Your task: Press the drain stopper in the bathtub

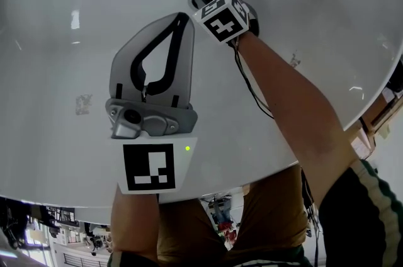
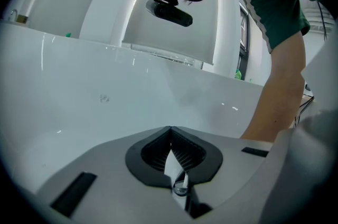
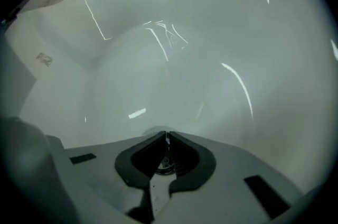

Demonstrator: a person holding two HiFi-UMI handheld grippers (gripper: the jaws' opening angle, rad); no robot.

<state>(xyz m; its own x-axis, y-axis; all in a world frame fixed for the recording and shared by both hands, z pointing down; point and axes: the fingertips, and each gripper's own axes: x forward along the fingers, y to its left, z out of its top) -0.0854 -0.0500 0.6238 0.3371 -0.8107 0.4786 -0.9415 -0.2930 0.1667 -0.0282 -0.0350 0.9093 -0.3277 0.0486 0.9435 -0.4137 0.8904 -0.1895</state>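
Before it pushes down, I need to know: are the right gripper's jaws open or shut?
Shut. The right gripper shows its tips together in its own view, nothing gripped between them.

- The bathtub [image 1: 56,39] floor lies open left of the left gripper [image 1: 183,17] and right of the forearm [image 1: 296,102].
- The left gripper's tip sits near the right gripper [image 3: 166,137], narrowing passage there.

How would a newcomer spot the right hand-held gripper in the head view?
Start from the white bathtub filling the head view and follow the bare forearm up into the basin. At its end is the right hand-held gripper, showing mostly its black-and-white marker cube, unlike the left hand-held gripper, whose grey jaws lie in full view.
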